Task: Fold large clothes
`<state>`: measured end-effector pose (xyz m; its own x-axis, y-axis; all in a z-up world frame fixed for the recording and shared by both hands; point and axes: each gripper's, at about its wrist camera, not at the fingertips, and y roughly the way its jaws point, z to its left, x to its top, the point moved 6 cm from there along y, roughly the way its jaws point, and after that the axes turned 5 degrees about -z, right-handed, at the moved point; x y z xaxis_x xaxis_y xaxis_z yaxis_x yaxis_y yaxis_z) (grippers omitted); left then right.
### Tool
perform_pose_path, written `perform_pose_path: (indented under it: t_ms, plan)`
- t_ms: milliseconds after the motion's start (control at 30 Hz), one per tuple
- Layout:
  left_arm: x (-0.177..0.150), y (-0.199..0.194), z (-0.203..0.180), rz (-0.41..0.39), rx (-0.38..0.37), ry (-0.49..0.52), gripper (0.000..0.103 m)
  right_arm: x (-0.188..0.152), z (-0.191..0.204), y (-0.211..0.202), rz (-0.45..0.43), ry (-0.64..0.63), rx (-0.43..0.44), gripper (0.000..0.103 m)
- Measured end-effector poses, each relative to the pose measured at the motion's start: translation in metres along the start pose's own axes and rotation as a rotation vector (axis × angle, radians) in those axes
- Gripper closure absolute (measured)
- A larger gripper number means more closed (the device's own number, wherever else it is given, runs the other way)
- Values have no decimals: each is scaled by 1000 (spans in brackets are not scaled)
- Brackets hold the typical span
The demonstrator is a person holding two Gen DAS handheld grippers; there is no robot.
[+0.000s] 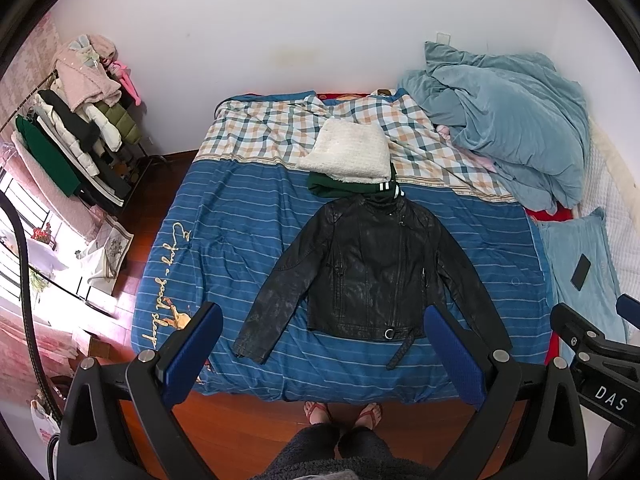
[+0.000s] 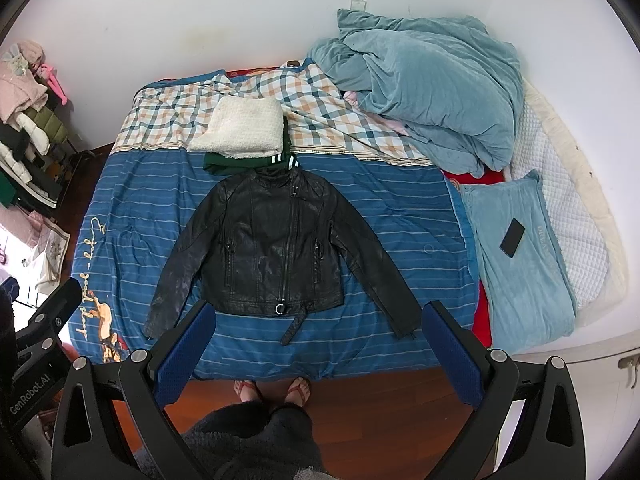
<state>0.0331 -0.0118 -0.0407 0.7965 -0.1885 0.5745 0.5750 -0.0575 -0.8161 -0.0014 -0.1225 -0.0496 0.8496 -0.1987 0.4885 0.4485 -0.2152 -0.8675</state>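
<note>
Left wrist view: a black leather-look biker jacket with a diagonal zip [image 1: 372, 272] lies face up and flat at centre frame on the blue striped bedspread [image 1: 248, 216], sleeves splayed down and outward, collar toward the top of the frame. The collar touches a folded dark green garment with white stripes [image 1: 340, 186] that carries a folded cream knitted garment [image 1: 348, 152]; both appear already folded, so the jacket is judged the piece in hand. The left gripper [image 1: 324, 354] hovers above the bed's near edge, clear of the cloth, its blue-padded fingers [image 1: 196, 356] spread wide and holding nothing.

Right wrist view: the right gripper [image 2: 320, 346] takes a matching pose at lower centre, fingers [image 2: 452, 354] likewise wide apart and empty, framing the hem. The jacket's loose hem strap with a metal ring [image 2: 290, 322] trails toward the bottom of the frame.

Handling, as a judgement: the material looks moderately heavy, smooth and somewhat stiff, so it should crease in broad panels, not drape, and may slide between pads. Cuffs or shoulder seams would offer firm holds for bringing the sleeves across the chest; the strap and ring could snag. A black phone [image 2: 512, 237] rests on the pale blue pillow [image 2: 516, 280] at right, well apart.
</note>
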Motion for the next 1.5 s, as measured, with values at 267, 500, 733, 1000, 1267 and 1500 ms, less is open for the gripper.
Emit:
perform_pose_path:
  t_ms: [267, 500, 733, 1000, 1267, 1500]
  plan:
    - [-1, 2, -2, 3, -6, 4, 0, 0, -3, -1, 8, 12, -2, 0]
    - [14, 43, 3, -88, 37, 27, 0, -4, -27, 29, -45, 129, 51, 0]
    - [11, 141, 3, -79, 95, 65, 0, -55, -128, 149, 80, 443, -62, 43]
    - [-21, 279, -29, 59, 257, 111, 0, -147, -265, 314, 250, 690, -90, 33]
    - [-84, 416, -63, 275, 335, 151, 0, -277, -350, 512, 441, 976, 4, 32]
    - [-123, 502, -84, 380, 360, 166, 0, -316, -346, 590, 445, 1099, 66, 20]
